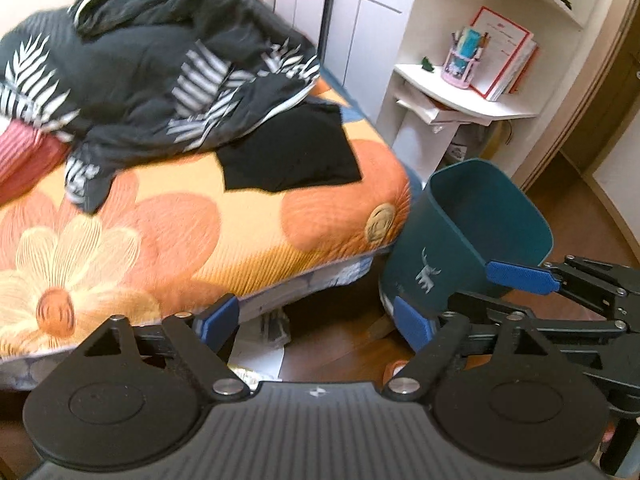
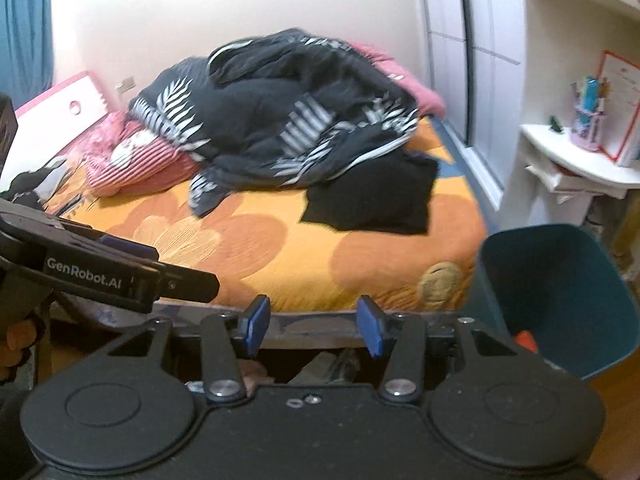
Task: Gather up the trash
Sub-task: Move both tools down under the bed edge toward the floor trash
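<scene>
A teal trash bin (image 1: 436, 256) with a small white animal print stands on the wood floor at the bed's foot corner; in the right wrist view (image 2: 560, 300) something orange-red (image 2: 526, 339) lies inside it. My left gripper (image 1: 316, 322) is open and empty, low in front of the bed, left of the bin. My right gripper (image 2: 314, 326) is open and empty, facing the bed's edge; in the left wrist view its blue-padded fingers (image 1: 520, 277) reach in at the right, close to the bin's rim. White paper (image 1: 260, 354) lies on the floor under the bed edge.
The bed (image 1: 248, 220) has an orange flower sheet, a dark leaf-print duvet (image 1: 160, 64) and a black cloth (image 1: 288, 152). A white shelf unit (image 1: 460, 92) with a pen cup and books stands behind the bin. A wooden door frame (image 1: 592, 92) is at the right.
</scene>
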Tool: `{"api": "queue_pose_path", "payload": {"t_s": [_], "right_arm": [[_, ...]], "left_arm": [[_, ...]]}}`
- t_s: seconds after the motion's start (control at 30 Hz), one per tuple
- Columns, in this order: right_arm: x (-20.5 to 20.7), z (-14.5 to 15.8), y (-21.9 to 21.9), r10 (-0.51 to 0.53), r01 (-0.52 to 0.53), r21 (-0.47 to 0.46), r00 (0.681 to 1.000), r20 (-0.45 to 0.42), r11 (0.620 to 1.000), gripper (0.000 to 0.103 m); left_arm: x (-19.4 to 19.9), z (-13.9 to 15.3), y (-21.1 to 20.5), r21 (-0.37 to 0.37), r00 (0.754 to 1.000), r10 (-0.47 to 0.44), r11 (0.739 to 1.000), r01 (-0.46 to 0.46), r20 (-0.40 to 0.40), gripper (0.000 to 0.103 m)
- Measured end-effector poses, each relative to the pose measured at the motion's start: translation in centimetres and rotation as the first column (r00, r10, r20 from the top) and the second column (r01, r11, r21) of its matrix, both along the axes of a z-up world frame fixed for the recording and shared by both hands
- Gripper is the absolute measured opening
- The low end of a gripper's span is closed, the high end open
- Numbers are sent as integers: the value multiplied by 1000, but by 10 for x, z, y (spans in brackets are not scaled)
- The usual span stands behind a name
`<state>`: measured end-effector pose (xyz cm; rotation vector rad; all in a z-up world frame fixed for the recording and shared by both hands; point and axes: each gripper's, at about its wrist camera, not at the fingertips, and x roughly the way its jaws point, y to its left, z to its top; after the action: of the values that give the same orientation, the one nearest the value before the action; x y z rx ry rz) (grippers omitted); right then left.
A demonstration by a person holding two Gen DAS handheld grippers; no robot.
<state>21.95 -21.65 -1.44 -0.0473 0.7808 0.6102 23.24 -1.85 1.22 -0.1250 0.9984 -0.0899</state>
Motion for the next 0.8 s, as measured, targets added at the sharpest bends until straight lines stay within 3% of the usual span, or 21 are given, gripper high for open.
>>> {"api": "queue_pose_path", "payload": {"t_s": [0.2,0.37,0.63,0.8], "right_arm": [[-1,-41,30,30,-32,-24,996,-89,999,49],[6,-87,48,51,-63,-59,982,-179,996,49],[25,-170,75,71,-111,-110,946,-315,988,49],[30,-213,98,133,-190,-118,917,-375,975,49]], "left_arm": [[-10,-40,38,-37,997,50,998,-52,-58,88],[-11,-94,74,-49,983,139,988,-146,-117,88],[-8,-204,117,-11,923,264,961,-278,-279,88],[-2,-273,136,68,856,326,942,-327,-402,88]]}}
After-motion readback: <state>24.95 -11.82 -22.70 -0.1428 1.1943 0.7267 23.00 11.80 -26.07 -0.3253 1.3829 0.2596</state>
